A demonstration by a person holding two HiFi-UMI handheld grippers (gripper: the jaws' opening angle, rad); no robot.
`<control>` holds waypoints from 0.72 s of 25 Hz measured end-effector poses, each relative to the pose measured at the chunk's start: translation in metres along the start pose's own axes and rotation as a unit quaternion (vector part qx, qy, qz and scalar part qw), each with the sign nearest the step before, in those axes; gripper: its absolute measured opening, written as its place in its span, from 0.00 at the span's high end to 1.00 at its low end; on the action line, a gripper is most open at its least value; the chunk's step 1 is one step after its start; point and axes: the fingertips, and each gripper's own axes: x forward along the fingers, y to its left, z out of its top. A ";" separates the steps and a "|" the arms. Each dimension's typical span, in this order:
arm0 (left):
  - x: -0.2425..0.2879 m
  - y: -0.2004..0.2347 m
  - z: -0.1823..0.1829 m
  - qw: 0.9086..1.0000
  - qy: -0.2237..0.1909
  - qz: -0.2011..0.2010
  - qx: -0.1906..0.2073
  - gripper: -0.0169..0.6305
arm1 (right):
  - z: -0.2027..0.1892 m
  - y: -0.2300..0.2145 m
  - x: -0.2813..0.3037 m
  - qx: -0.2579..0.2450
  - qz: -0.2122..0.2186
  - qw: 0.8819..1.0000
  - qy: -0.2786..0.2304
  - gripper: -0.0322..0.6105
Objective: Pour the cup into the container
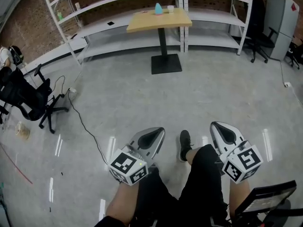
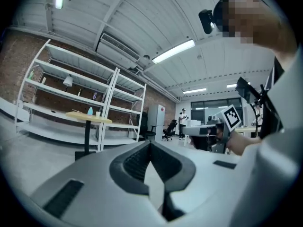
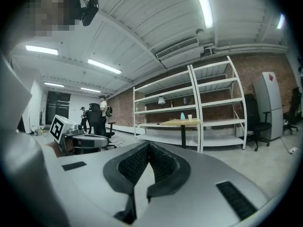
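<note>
White cup [image 1: 170,8] and blue object [image 1: 158,8] on far table [image 1: 142,23], too small for detail.

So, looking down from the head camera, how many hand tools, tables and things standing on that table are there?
Left tool: 1
Right tool: 1
Wooden table: 1
Blue container on the table: 1
White cup on the table: 1
Total: 5

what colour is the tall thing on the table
Tall thing: light blue, best in head view.
</note>
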 end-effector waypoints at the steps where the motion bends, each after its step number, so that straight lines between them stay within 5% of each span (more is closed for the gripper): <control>1: 0.007 0.004 -0.003 1.000 0.004 0.002 -0.007 0.97 | -0.003 -0.006 0.005 0.003 0.000 1.000 0.003 0.95; 7: 0.029 0.025 -0.001 1.000 0.013 0.005 0.004 0.97 | -0.002 -0.024 0.041 0.010 0.008 1.000 -0.010 0.95; 18: 0.096 0.086 0.066 0.998 -0.009 0.022 0.053 0.97 | 0.051 -0.089 0.114 -0.015 0.009 0.999 -0.047 0.95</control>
